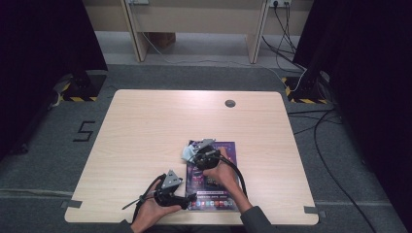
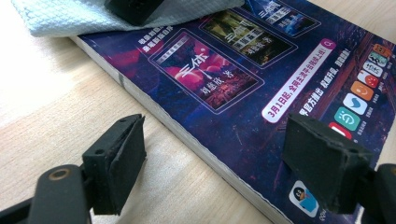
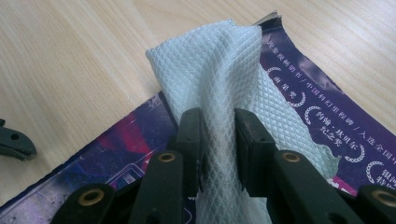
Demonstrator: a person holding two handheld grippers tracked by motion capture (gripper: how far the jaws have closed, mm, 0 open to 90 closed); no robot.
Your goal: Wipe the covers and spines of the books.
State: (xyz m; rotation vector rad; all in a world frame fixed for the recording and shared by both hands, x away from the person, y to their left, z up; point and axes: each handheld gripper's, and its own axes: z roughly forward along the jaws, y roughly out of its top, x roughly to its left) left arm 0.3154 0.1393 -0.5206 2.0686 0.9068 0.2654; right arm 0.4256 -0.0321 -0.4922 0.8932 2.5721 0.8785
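Though pinched, cloth [image 3: 219,93] between right claw [image 3: 218,140] pads (upright).

The bench [image 1: 145,126] is a pale wood-grain top with rounded corners, standing on grey carpet. A small round grommet [image 1: 230,103] sits toward twelve o'clock. Lying flat on the bench toward five o'clock, close to the near edge, is a purple book [image 1: 224,194], its glossy cover facing up.

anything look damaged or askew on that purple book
The purple glossy book has a far corner lifted and slightly curled. The pale blue quilted cloth, pinched in the right gripper, lies bunched on its cover. Nothing else stands out.
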